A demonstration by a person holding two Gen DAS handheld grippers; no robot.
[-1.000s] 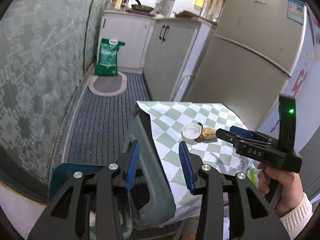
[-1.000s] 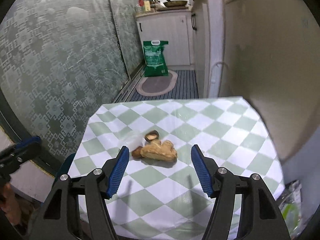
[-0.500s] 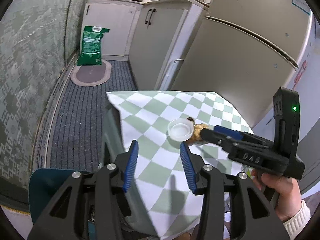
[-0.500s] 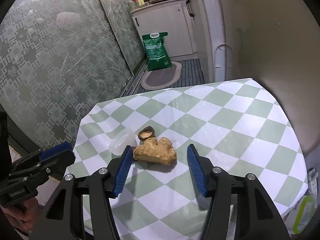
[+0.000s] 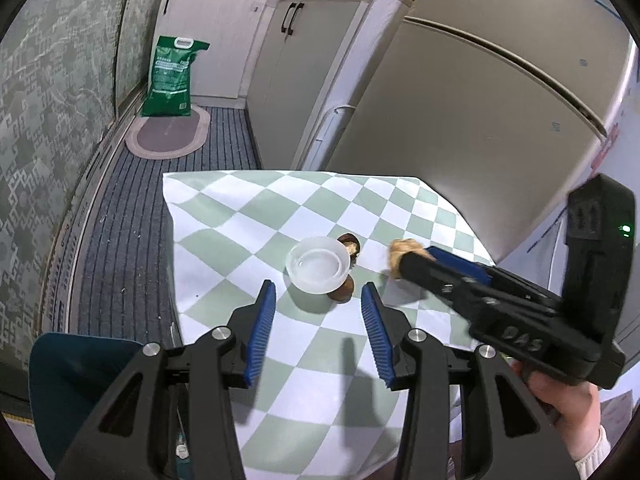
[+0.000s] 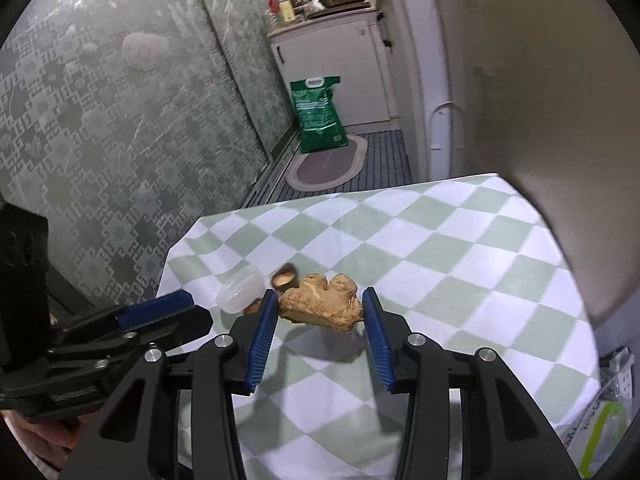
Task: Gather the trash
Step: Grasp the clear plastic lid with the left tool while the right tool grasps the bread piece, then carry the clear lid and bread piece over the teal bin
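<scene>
The right gripper [image 6: 320,316], black with ribbed blue pads, has just been closing its jaws around a knobbly tan piece of ginger root [image 6: 322,304], and both pads now press on its sides; the root casts a shadow on the cloth beneath it and looks lifted just clear of the bench [image 6: 460,264], which wears a green-and-white chequered cloth. Just left of the ginger sit a small translucent white plastic cup [image 5: 317,264] and two brown nut-like shell pieces [image 5: 352,242], one touching the cup's far rim, the other tucked under its near edge. The left gripper [image 5: 318,320] hovers near the cup with its jaws parted and nothing between them, the cup lying just beyond its tips. A hand [image 5: 560,400] with a pale knit cuff holds the right gripper's handle. Down the narrow kitchen, a green sack [image 5: 172,76] stands on the floor by an oval mat [image 5: 168,136].
</scene>
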